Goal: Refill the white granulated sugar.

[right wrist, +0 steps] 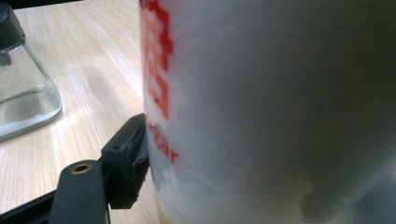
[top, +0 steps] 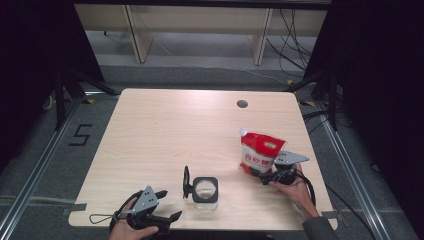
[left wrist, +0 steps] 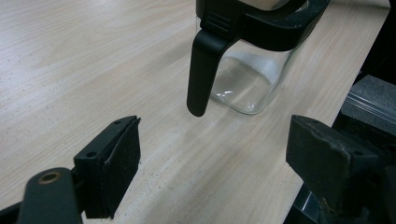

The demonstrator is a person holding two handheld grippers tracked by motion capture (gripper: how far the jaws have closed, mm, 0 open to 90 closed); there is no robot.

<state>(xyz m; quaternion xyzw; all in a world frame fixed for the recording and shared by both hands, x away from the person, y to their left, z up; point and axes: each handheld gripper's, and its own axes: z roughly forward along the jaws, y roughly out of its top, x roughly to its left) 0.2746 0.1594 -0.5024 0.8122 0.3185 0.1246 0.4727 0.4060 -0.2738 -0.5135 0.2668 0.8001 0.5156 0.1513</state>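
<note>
A red and white sugar bag (top: 259,152) stands on the right side of the wooden table (top: 165,130). My right gripper (top: 266,175) is at its base, with the bag (right wrist: 271,116) between the jaws. One black pad (right wrist: 128,158) lies against the bag's side and the other jaw is hidden behind it. A clear glass jar (top: 205,190) with a black rim and handle sits near the front middle, its lid swung open. My left gripper (top: 170,204) is open just left of it. In the left gripper view the jar's handle (left wrist: 203,70) hangs ahead of the spread jaws (left wrist: 212,154), untouched.
A round cable hole (top: 242,104) sits near the table's far edge. The jar (right wrist: 23,93) stands a short way left of the bag. The table's front edge runs close under both hands. Dark stands and cables flank the table on the floor.
</note>
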